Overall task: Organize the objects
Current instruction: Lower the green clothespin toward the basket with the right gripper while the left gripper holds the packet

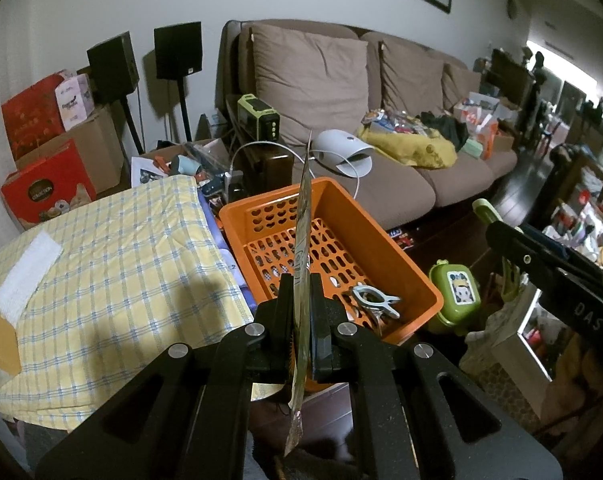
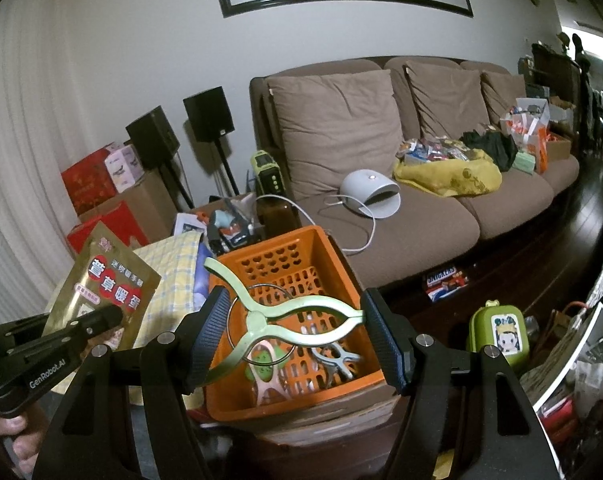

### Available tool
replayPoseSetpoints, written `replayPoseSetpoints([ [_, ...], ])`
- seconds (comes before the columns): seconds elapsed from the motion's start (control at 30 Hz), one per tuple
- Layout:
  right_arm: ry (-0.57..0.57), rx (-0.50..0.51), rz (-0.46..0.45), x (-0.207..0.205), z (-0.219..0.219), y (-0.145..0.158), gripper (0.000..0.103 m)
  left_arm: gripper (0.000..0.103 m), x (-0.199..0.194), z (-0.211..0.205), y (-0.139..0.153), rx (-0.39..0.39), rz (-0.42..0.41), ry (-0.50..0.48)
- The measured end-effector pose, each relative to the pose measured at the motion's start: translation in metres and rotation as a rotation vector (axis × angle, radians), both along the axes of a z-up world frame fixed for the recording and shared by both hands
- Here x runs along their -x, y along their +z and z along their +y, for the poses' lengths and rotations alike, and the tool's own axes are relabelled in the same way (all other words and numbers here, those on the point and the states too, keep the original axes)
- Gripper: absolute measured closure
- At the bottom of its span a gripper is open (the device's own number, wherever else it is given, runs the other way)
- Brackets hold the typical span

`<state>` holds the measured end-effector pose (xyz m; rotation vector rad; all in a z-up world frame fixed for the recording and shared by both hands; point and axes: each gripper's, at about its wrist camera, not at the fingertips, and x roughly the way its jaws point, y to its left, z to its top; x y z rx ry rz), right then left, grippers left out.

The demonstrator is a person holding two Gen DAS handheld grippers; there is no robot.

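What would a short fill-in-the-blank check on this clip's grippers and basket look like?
1. The left gripper is shut on a flat gold ____.
2. The right gripper's fingers hold a large pale green plastic ____.
3. The perforated plastic basket is coloured ____.
4. A silver clip lies ____ the basket.

Missing words: packet; clip; orange; inside
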<state>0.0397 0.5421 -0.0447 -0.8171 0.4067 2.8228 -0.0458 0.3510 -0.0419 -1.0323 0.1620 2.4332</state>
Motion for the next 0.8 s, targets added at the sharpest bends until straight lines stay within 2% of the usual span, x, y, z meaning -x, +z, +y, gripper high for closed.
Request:
replayPoseSetpoints([
  [0.8,-0.008,0.024,-0.046,0.010,0.011,-0.018,0.034,0.097,0.005,0.007,-0.007,-0.010,-0.014,0.018],
])
